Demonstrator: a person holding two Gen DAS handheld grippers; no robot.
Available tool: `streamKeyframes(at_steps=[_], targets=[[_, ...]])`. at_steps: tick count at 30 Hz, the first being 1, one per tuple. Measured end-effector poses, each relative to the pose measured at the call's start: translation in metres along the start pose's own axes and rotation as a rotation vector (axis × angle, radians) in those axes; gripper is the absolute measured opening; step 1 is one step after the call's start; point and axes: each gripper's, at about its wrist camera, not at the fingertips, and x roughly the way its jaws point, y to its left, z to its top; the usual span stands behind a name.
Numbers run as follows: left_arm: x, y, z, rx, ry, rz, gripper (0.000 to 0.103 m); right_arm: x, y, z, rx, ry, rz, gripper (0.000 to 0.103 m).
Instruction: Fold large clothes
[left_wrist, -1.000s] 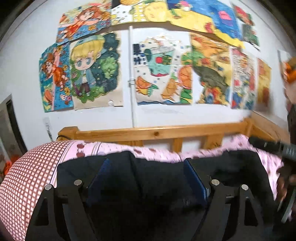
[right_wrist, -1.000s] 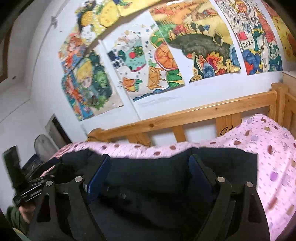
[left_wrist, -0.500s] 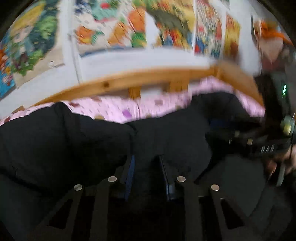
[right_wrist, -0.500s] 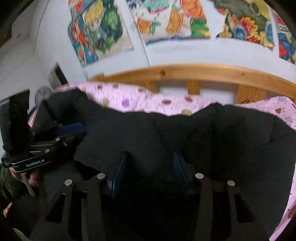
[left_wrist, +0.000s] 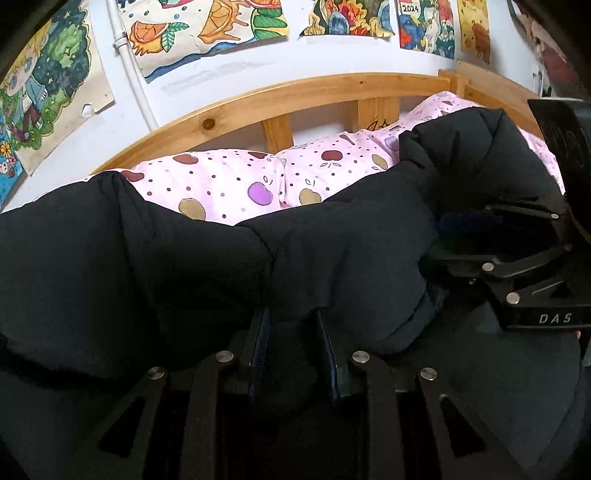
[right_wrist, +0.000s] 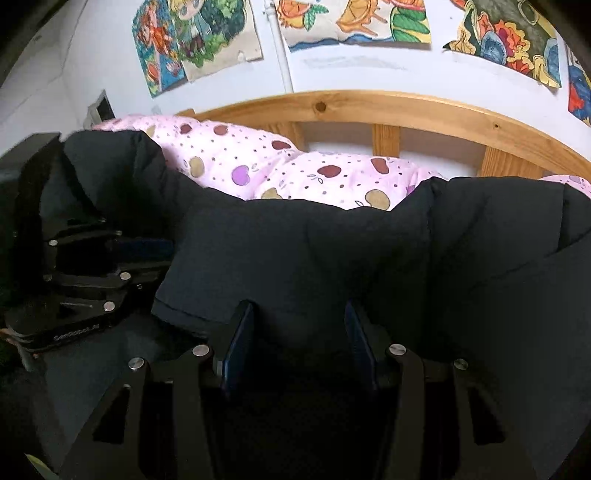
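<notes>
A large black padded jacket lies across the bed and fills the lower half of both views. My left gripper is shut on a fold of the jacket's near edge. My right gripper is closed on another bunch of the same jacket, with a thick wad of fabric between its fingers. Each gripper shows in the other's view: the right one at the right of the left wrist view, the left one at the left of the right wrist view. Both sit low on the jacket.
A pink apple-print bedsheet shows beyond the jacket. A wooden bed rail runs along the far side, against a white wall with colourful posters. A white pipe runs down the wall.
Both grippers dropped from above the bed down onto the jacket and closed on its fabric. The jacket's near edge is now bunched and lifted into a fold.
</notes>
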Motion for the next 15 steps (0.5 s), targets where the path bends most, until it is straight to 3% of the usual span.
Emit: streamKeyframes(at_steps=[3, 8, 10, 12, 15], targets=[[-0.014, 0.000, -0.004, 0.014, -0.060, 0.007, 0.024, -0.002, 0.003, -0.001, -0.004, -0.010, -0.011, 0.047], [-0.051, 0.011, -0.007, -0.053, -0.180, -0.061, 0.029, -0.035, -0.002, -0.007, 0.021, -0.110, 0.055, 0.051], [-0.065, 0.014, -0.009, -0.091, -0.215, -0.063, 0.037, -0.051, -0.001, -0.009, 0.030, -0.155, 0.020, 0.052], [-0.078, 0.018, -0.012, -0.134, -0.255, -0.041, 0.065, -0.066, 0.003, -0.011, 0.021, -0.198, -0.034, 0.067], [-0.098, 0.021, -0.020, -0.189, -0.325, -0.026, 0.082, -0.088, 0.011, -0.014, 0.005, -0.246, -0.083, 0.073]])
